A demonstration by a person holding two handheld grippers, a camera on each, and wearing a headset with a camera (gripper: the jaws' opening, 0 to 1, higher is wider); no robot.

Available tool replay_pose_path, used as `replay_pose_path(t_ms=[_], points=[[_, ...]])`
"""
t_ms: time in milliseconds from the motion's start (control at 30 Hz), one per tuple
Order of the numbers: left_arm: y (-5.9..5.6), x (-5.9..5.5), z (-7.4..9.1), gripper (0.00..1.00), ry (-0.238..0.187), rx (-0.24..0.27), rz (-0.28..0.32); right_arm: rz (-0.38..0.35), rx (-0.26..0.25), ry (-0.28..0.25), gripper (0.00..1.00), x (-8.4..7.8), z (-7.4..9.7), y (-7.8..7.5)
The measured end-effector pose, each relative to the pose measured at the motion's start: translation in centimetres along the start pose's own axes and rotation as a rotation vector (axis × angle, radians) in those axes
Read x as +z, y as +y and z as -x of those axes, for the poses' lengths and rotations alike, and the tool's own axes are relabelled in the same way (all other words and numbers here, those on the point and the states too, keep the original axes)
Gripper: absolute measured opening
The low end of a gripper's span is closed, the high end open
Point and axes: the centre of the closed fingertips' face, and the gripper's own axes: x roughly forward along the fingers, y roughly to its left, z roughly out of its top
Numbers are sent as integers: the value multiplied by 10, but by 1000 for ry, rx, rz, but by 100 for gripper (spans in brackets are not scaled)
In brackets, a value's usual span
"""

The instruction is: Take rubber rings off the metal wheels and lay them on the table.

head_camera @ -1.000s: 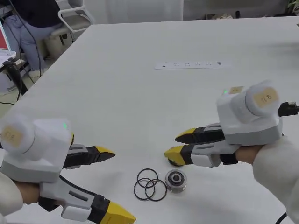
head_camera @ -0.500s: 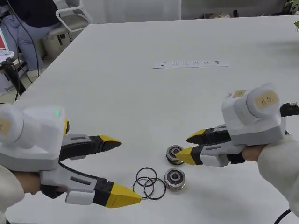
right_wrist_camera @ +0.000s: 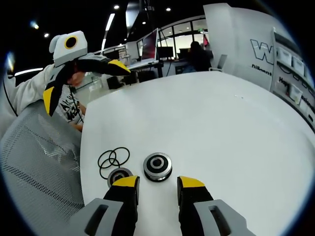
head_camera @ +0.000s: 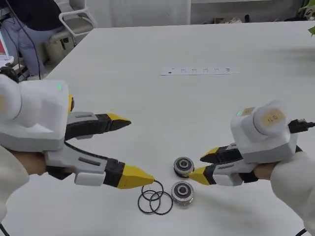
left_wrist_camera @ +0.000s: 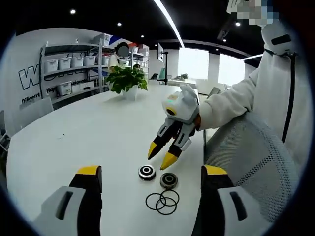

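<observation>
Two small metal wheels lie on the white table [head_camera: 162, 108]: one [head_camera: 183, 166] [left_wrist_camera: 146, 172] [right_wrist_camera: 157, 166] farther from me, the other [head_camera: 182, 191] [left_wrist_camera: 169, 180] [right_wrist_camera: 119, 176] nearer. Three thin black rubber rings [head_camera: 155, 199] [left_wrist_camera: 162, 201] [right_wrist_camera: 113, 158] overlap flat on the table beside the nearer wheel. My right gripper [head_camera: 197, 167] [right_wrist_camera: 158, 182] [left_wrist_camera: 160, 155] is open, its tips just right of the farther wheel, holding nothing. My left gripper [head_camera: 138, 149] [left_wrist_camera: 151, 170] [right_wrist_camera: 86, 86] is open wide, its lower tip just above the rings.
A flat white strip [head_camera: 199, 71] with small marks lies mid-table. An office chair [head_camera: 74, 19] and a seated person [head_camera: 29, 14] are beyond the far left corner. A potted plant [left_wrist_camera: 125, 78] stands at the table's far end. A mesh chair [left_wrist_camera: 246, 162] is behind me.
The wheel that was under my right gripper's tips now lies uncovered on the table, and that gripper has drawn back to the right. My left gripper has come forward over the rings.
</observation>
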Motion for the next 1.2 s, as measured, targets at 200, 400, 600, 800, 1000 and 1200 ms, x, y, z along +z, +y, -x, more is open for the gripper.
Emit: replay_pose_path(t_ms=[200, 400, 600, 800, 1000, 1200], points=[[4, 11, -20, 74, 23, -40, -76, -8, 8, 6, 27, -2, -1, 1], [4, 12, -39, 71, 54, -58, -110, -8, 10, 7, 27, -2, -1, 1], [6, 3, -55, 59, 97, -55, -160, -11, 12, 14, 27, -4, -2, 1], [14, -3, -69, 57, 86, -6, -143, -6, 13, 13, 28, -5, -4, 2], [13, -19, -81, 48, 86, 7, -112, -8, 6, 13, 28, -6, -7, 1], [10, -39, -94, 40, 120, -13, -118, -18, 4, 10, 27, -7, -8, 0]])
